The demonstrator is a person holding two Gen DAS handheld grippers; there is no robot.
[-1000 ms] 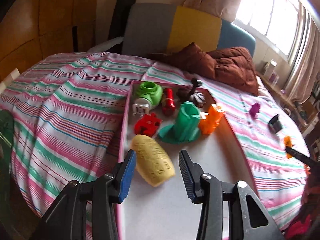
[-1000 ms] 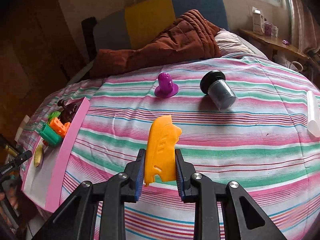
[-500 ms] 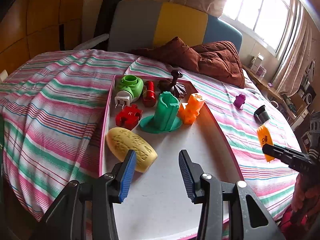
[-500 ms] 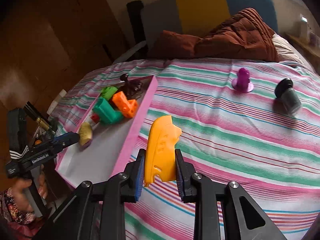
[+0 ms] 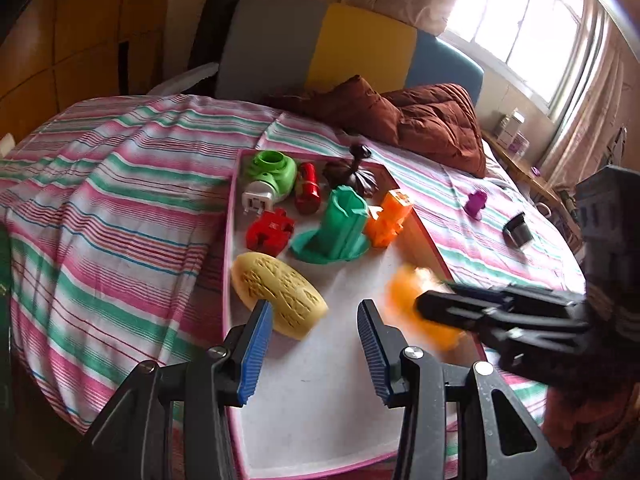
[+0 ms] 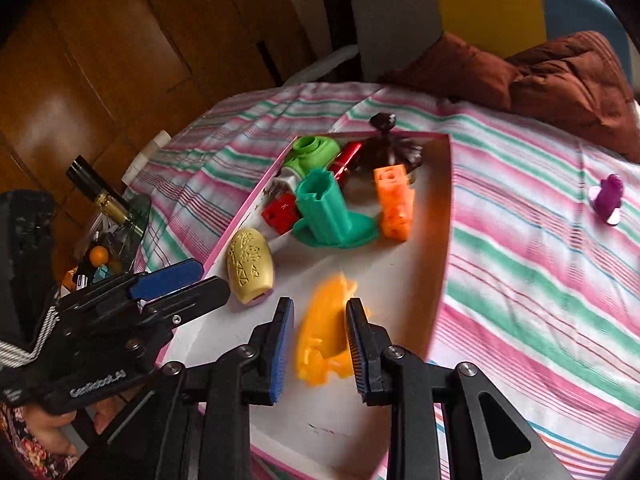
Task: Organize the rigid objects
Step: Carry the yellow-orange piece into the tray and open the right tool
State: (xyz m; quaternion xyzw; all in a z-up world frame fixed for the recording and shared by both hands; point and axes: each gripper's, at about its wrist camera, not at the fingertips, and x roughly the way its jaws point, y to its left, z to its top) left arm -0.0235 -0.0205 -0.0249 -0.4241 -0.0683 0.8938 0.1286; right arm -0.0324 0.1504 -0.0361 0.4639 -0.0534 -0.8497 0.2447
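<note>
A pink-rimmed white tray (image 5: 423,227) lies on the striped bed and holds several plastic toys. My right gripper (image 6: 319,338) is over the tray with its jaws parted, and the orange-yellow piece (image 6: 326,330) lies blurred between them, loose. In the left wrist view the same piece (image 5: 412,292) shows blurred at the right gripper's tip. My left gripper (image 5: 315,338) is open and empty above the tray's near half, just right of the yellow ribbed oval (image 5: 278,294).
In the tray stand a teal holder (image 5: 340,226), an orange block (image 5: 390,218), a red puzzle piece (image 5: 270,234), a green ring (image 5: 272,174) and a brown figure (image 5: 352,172). A purple toy (image 6: 608,198) and a black cup (image 5: 518,230) lie on the bedspread.
My right gripper carried the orange-yellow piece from the bedspread over the tray and opened its jaws around it. My left gripper stayed open over the tray.
</note>
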